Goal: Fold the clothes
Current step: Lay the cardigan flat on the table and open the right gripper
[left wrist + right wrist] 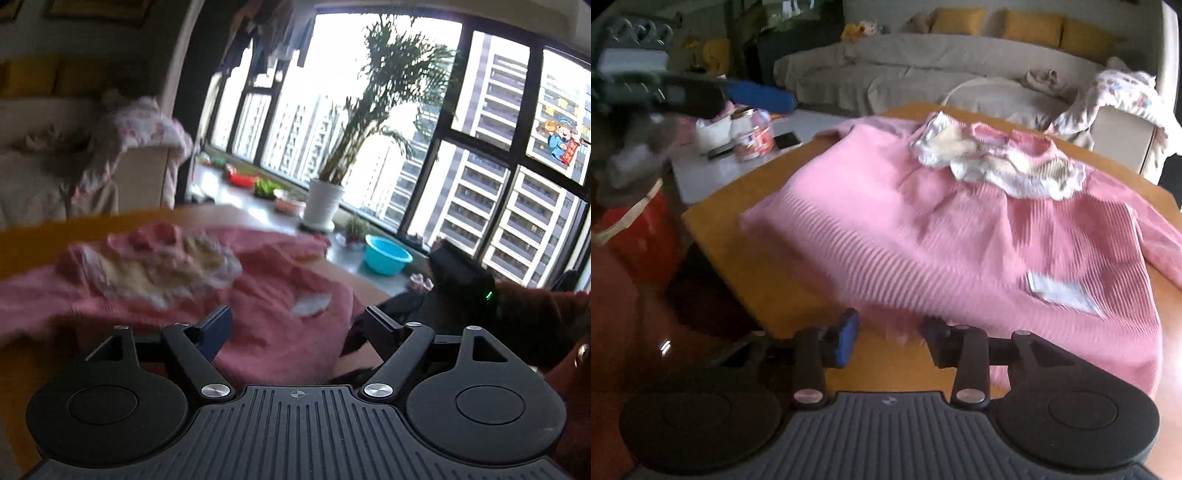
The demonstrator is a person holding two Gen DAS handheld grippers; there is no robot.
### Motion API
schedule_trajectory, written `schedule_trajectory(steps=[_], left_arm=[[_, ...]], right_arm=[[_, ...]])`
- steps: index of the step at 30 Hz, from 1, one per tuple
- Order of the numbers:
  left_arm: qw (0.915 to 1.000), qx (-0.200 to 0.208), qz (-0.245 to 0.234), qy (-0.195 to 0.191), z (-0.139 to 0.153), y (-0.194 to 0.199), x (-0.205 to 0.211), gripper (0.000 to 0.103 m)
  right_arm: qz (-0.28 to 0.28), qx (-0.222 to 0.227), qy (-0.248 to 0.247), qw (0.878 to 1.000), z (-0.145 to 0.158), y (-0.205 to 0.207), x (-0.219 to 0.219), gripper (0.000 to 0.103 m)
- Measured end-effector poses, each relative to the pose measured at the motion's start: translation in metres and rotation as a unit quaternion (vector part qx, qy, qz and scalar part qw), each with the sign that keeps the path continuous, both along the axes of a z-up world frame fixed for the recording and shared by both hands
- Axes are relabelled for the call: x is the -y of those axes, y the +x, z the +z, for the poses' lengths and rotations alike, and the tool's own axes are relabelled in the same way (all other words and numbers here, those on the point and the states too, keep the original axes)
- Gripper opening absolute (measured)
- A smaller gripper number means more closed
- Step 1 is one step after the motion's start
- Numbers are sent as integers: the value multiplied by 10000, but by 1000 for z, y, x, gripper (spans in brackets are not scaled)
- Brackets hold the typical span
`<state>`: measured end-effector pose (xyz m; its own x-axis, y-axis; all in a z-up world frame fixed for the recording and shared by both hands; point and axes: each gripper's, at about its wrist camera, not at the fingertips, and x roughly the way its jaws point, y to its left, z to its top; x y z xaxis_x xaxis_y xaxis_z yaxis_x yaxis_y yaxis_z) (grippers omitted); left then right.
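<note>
A pink ribbed sweater [960, 229] lies spread on the wooden table [738, 240], its white frilled collar [1004, 166] at the far side and a white patch [1060, 291] near the hem. My right gripper [892, 341] is open at the near hem; the fuzzy edge lies between its fingertips, unpressed. In the left wrist view the sweater [280, 295] is blurred under my left gripper [291, 332], whose jaws stand wide open with nothing clamped. The right gripper's body [461, 280] shows at the right, held by a hand in a rust-red sleeve [546, 314].
A beige sofa [923, 70] with yellow cushions stands behind the table, a floral garment [1115, 96] draped over its arm. A low white table [746, 162] with a jar and a phone is at the left. By the window stand a potted palm [325, 199] and a blue basin [386, 254].
</note>
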<state>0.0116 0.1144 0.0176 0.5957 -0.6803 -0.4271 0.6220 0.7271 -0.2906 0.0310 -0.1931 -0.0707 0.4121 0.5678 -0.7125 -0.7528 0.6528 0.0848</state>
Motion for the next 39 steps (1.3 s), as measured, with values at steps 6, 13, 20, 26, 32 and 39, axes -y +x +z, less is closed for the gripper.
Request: schedule_trajectory(steps=[6,13,20,26,32,39], left_arm=[[9964,-826,151,-97,-41,4,-7,89],[9890,-864,1013,647,-58,-11,-18,75],[9817,-384,1173,1451,-59,-4,4,56],[9776,-123,1370,1592,-40,-11,-2,12],[9848,-333,1054,1338,-27,-42,-20,17],[9794,-559,1279,1456,-48,-47,-23,46]], right_arm=[[-1344,629,-132,9888,17,-16,60,58],[-1917,1748,-928,9613,12,-23,77,58],[-875,2515,-1456,9528,-17,-17,18,41],[-929,2352,-613,9656,28,-8,29,5],[-998,1636,-549,9799,37,-34,70,10],[-1430,1726,-969,9697,8,-42,80,34]])
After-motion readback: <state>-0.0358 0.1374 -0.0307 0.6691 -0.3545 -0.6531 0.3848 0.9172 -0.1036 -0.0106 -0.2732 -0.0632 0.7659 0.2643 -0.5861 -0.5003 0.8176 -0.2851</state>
